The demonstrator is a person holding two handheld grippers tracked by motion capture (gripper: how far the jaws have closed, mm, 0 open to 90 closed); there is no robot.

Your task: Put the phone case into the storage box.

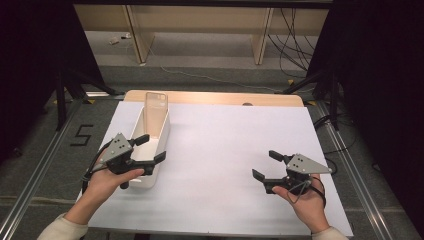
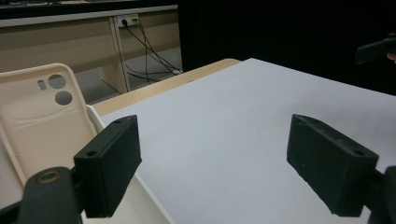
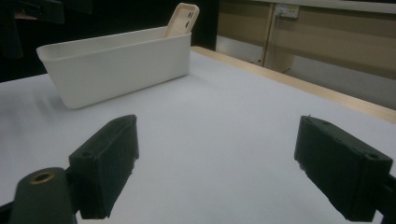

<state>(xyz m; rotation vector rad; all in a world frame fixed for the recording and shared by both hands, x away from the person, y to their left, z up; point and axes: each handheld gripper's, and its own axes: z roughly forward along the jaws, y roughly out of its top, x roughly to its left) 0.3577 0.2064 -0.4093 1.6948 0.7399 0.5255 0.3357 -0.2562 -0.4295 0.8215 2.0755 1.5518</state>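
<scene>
White plastic bin [image 1: 152,145] sits on the white surface [image 1: 225,165], long and narrow, with a cream phone case [image 1: 155,111] standing tilted inside it against the far end wall, camera cutouts at the top.

Left gripper [image 1: 150,149] hovers over the near end of the bin. Jaws wide apart, nothing between them. In the left gripper view one jaw sits over the bin's inside, the other out over bare surface, so the jaws straddle the bin's long wall [image 2: 140,186]; no contact visible. Phone case [image 2: 39,116] is just beyond and to the side of the inner jaw, apart from it.

Right gripper [image 1: 266,166] is held low over the surface, well apart from the bin, jaws pointing toward it. Jaws wide apart, empty, bare surface between them. From the right gripper view the bin [image 3: 116,65] lies ahead of the jaws and off toward the left one, with the top of the phone case [image 3: 181,18] sticking up over the rim at its far end.

Both hands grip the gripper bodies from below: left hand [image 1: 107,180], right hand [image 1: 302,202].
</scene>
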